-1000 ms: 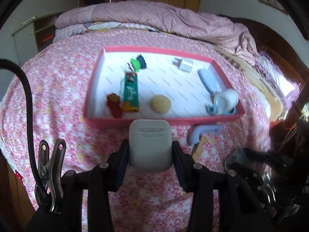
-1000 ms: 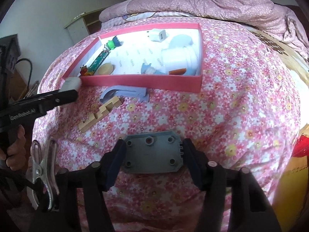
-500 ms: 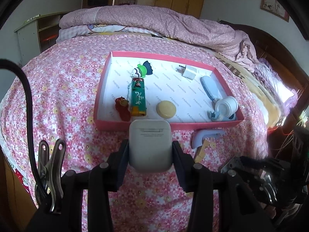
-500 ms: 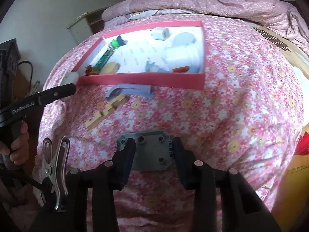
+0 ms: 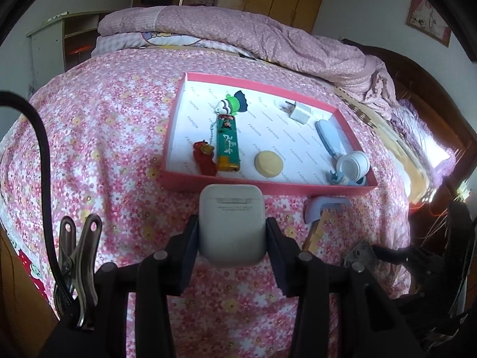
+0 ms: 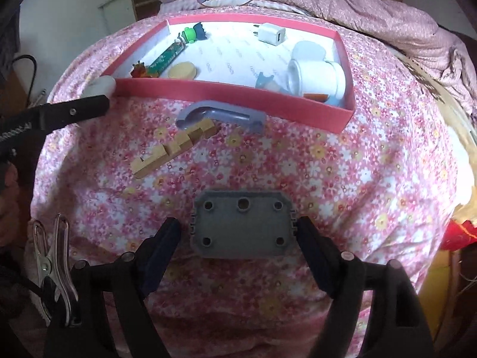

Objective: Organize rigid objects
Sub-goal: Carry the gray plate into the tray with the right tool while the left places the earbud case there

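Most small items already lie in the pink tray at frame centre, while the left hand-held gripper grips a white case just before its near wall, the right hand-held gripper stands wide around a grey plate on the bed, and a grey bracket and wooden block wait outside

Pink bedspread with small white and yellow flowers; a red-walled, white-floored tray – inside, a green lighter; nearby, a grey plate and white case.
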The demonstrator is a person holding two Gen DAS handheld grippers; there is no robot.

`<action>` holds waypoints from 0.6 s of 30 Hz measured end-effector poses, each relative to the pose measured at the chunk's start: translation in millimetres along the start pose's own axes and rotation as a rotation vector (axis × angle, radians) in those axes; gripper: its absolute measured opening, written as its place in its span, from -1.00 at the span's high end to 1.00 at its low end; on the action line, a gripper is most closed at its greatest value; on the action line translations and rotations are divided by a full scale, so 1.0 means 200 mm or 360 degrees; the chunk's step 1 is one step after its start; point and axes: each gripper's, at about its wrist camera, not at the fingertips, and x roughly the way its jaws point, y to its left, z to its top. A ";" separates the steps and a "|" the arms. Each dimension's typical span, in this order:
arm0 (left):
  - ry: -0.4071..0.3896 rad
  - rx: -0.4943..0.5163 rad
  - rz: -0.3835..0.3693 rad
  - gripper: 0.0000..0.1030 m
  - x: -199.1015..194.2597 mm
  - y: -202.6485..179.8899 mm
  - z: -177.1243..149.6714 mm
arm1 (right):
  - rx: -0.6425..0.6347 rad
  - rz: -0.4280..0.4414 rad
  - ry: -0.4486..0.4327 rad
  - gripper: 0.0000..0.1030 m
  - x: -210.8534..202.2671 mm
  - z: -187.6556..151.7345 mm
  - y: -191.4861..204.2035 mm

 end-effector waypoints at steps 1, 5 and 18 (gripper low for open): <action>-0.0002 -0.0004 -0.0003 0.12 0.00 0.01 0.00 | 0.0008 -0.0014 -0.0006 -0.48 0.00 0.00 -0.01; -0.0006 -0.0021 -0.0015 0.12 -0.01 0.02 0.00 | 0.0039 -0.0002 -0.0014 -0.39 -0.01 0.01 -0.04; -0.0030 0.0067 0.0007 0.12 0.00 -0.02 0.25 | -0.0025 0.0115 -0.0109 -0.39 -0.13 0.14 -0.07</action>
